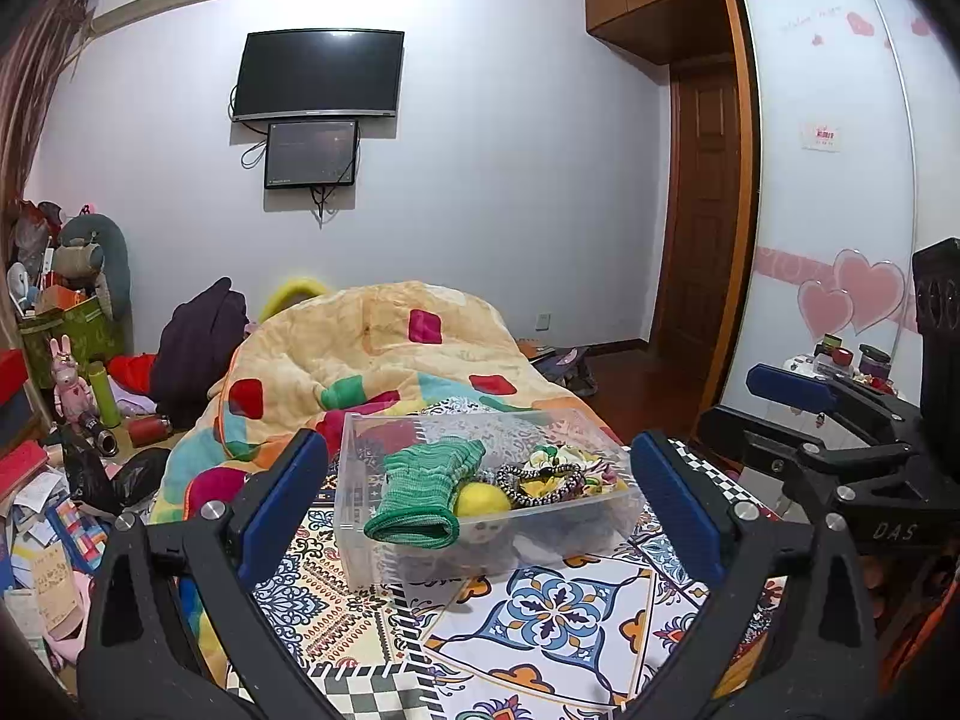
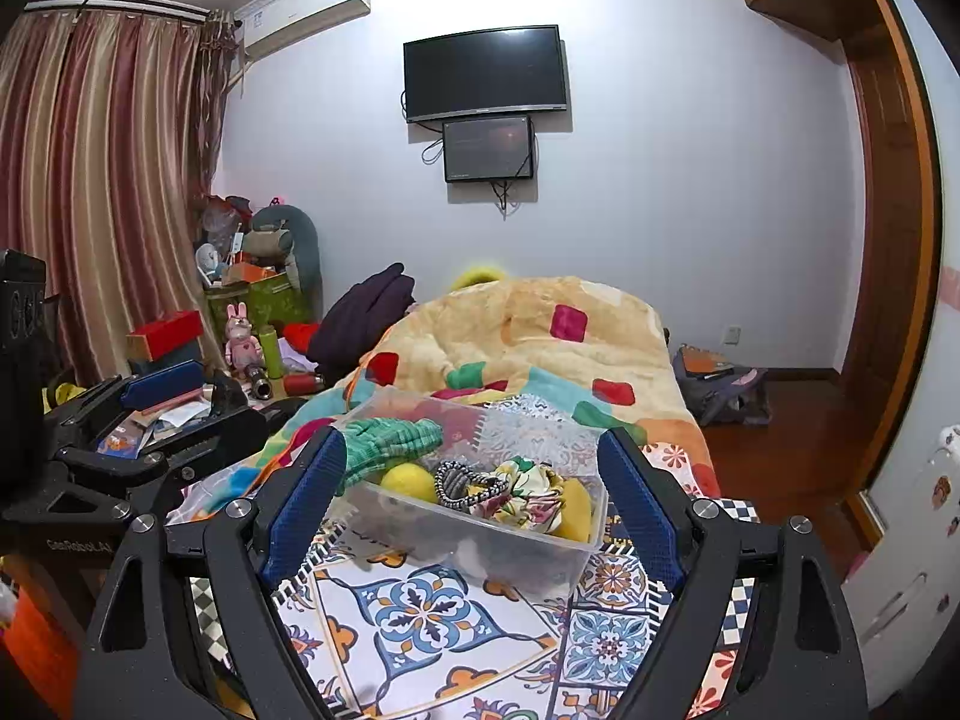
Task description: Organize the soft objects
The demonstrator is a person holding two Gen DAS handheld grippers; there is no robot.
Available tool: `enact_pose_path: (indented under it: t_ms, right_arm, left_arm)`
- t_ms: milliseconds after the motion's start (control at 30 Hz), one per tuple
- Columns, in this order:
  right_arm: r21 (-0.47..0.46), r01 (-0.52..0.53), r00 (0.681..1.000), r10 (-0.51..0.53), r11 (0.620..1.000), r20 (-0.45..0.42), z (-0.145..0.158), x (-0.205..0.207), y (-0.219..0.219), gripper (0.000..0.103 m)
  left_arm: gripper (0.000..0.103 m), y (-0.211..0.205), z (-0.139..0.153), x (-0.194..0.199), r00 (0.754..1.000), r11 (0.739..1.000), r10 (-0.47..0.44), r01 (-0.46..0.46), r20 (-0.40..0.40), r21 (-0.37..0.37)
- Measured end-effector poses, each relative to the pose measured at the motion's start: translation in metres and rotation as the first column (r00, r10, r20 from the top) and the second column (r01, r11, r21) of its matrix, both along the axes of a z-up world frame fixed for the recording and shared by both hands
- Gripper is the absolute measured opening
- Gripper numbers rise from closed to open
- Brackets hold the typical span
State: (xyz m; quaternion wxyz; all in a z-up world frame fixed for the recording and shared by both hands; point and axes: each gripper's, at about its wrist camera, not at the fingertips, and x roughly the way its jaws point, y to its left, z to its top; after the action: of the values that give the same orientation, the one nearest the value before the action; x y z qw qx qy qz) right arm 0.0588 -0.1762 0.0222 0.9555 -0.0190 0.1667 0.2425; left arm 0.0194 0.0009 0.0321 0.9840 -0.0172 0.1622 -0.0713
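Observation:
A clear plastic box (image 1: 360, 516) stands on the patterned cloth (image 1: 540, 618). It holds a green knit glove (image 1: 429, 489), a yellow ball (image 1: 480, 501), a black-and-white braided band (image 1: 540, 483), a floral scrunchie (image 1: 570, 459) and a small doll face (image 1: 483, 534). My left gripper (image 1: 480, 510) is open and empty, fingers either side of the box, just short of it. My right gripper (image 2: 474, 507) is open and empty, framing the same box (image 2: 480, 531), where the glove (image 2: 384, 447), ball (image 2: 408, 483), band (image 2: 462, 483) and scrunchie (image 2: 528, 495) show.
A yellow patchwork quilt (image 1: 372, 354) is heaped behind the box. The right gripper's body (image 1: 840, 438) sits at the right in the left wrist view. Clutter of boxes and toys (image 2: 240, 330) lies left of the bed. Wardrobe doors (image 1: 828, 180) stand at the right.

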Motion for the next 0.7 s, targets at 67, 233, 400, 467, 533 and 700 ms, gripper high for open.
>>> enact_pose_path:
  t_ms: [67, 233, 400, 467, 533, 700]
  right_arm:
    - [0.001, -0.001, 1.0, 0.001, 1.0, 0.001, -0.0003, -0.0012, -0.0001, 0.084]
    - [0.006, -0.002, 1.0, 0.002, 1.0, 0.001, -0.0009, -0.0022, -0.0012, 0.084]
    - [0.01, 0.001, 1.0, -0.001, 1.0, -0.001, 0.0003, -0.0044, -0.0015, 0.084]
    - [0.009, 0.0, 1.0, 0.0, 1.0, 0.0, -0.0002, -0.0038, -0.0016, 0.084]
    - [0.011, -0.001, 1.0, 0.001, 1.0, 0.0, 0.0, -0.0044, -0.0021, 0.084]
    - [0.014, -0.004, 1.0, 0.004, 1.0, 0.002, 0.0013, -0.006, -0.0022, 0.085]
  left_arm:
    - [0.102, 0.0001, 0.0, 0.0002, 1.0, 1.0, 0.002, -0.002, 0.001, 0.002]
    - [0.102, 0.0007, -0.0003, 0.001, 1.0, 1.0, -0.001, 0.001, -0.002, -0.001]
    - [0.102, 0.0007, -0.0005, 0.0008, 1.0, 1.0, -0.001, 0.001, -0.002, -0.002]
    - [0.102, 0.0006, -0.0004, 0.0009, 1.0, 1.0, -0.001, 0.001, -0.003, -0.003]
    - [0.102, 0.0011, -0.0008, 0.0011, 1.0, 1.0, -0.002, 0.002, -0.005, -0.005]
    - [0.102, 0.0014, -0.0005, 0.0011, 1.0, 1.0, -0.002, 0.002, -0.004, -0.006]
